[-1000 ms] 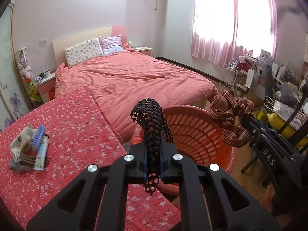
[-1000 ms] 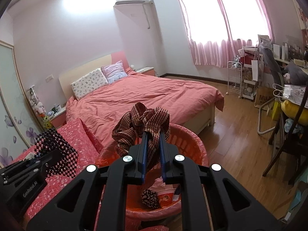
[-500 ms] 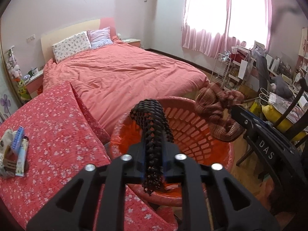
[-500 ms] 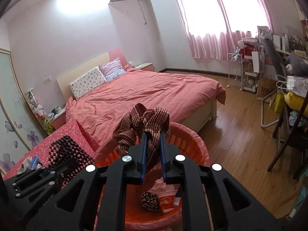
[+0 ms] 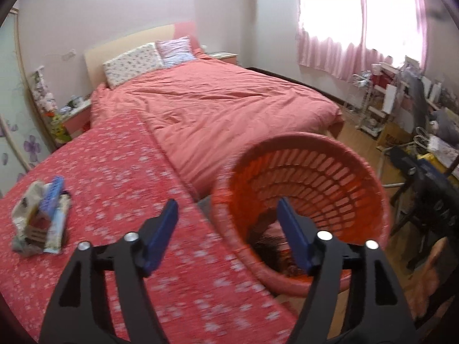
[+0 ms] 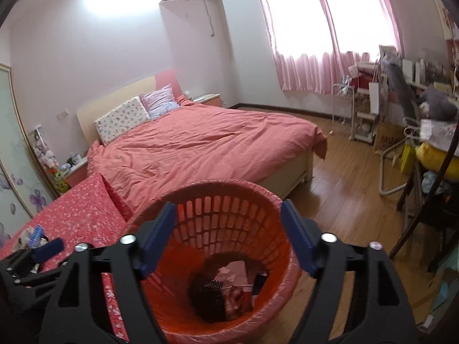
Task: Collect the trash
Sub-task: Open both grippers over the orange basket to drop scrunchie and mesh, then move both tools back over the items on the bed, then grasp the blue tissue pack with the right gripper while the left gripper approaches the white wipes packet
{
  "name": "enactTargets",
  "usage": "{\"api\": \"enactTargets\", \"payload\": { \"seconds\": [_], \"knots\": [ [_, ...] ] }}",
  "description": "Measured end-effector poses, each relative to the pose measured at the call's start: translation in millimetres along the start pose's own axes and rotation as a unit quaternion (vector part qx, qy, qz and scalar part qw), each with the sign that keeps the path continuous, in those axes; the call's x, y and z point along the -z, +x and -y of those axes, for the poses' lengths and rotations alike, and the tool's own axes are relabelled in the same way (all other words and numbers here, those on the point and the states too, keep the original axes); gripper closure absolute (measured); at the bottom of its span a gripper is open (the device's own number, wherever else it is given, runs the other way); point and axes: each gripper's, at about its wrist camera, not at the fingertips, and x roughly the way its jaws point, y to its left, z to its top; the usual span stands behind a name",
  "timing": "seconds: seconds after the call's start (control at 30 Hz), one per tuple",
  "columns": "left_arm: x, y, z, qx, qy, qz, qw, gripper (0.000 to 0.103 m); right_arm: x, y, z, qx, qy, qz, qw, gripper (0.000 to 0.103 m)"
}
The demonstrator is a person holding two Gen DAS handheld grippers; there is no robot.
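An orange slatted basket (image 6: 229, 209) stands on the floor beside the red floral table (image 5: 114, 177); it also shows in the left wrist view (image 5: 330, 172). Inside it lie a black mesh piece (image 6: 208, 295), a dark red patterned cloth (image 6: 238, 298) and paper scraps. My right gripper (image 6: 228, 238) is open and empty above the basket. My left gripper (image 5: 226, 232) is open and empty over the table edge by the basket rim. A pile of wrappers with a blue packet (image 5: 40, 218) lies at the table's left.
A big bed with a pink duvet (image 6: 206, 143) lies beyond the basket. A dark chair (image 5: 424, 195) and cluttered shelves (image 6: 373, 109) stand on the right over wooden floor (image 6: 344, 200). A nightstand (image 5: 74, 114) sits left of the bed.
Both grippers have opened. The black mesh piece left my left gripper and the patterned cloth left my right gripper; both now lie in the basket. The left view has swung left.
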Motion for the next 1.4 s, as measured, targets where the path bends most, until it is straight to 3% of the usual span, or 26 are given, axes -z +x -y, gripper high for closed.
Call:
{"api": "enactTargets", "payload": {
  "seconds": [0.2,0.43,0.8,1.07,1.4],
  "knots": [
    [18,-17,-49,-0.054,-0.025,-0.005,0.9982,0.018,4,-6,-26,-0.004,-0.044,-0.001,0.999,0.019],
    [48,-40,-129,-0.111,-0.074,-0.011,0.991,0.014,16,-11,-75,-0.059,-0.092,-0.026,0.994,0.019],
    [103,-78,-269,-0.191,-0.18,-0.029,0.9645,0.014,39,-14,-167,-0.149,-0.146,-0.075,0.975,0.019],
    [129,-99,-332,-0.215,-0.223,-0.028,0.9502,0.014,58,-11,-238,-0.196,-0.167,-0.099,0.961,0.022],
    [142,-100,-378,-0.202,-0.265,-0.026,0.9426,0.014,72,17,-321,-0.236,-0.179,-0.148,0.944,0.047]
  ]
}}
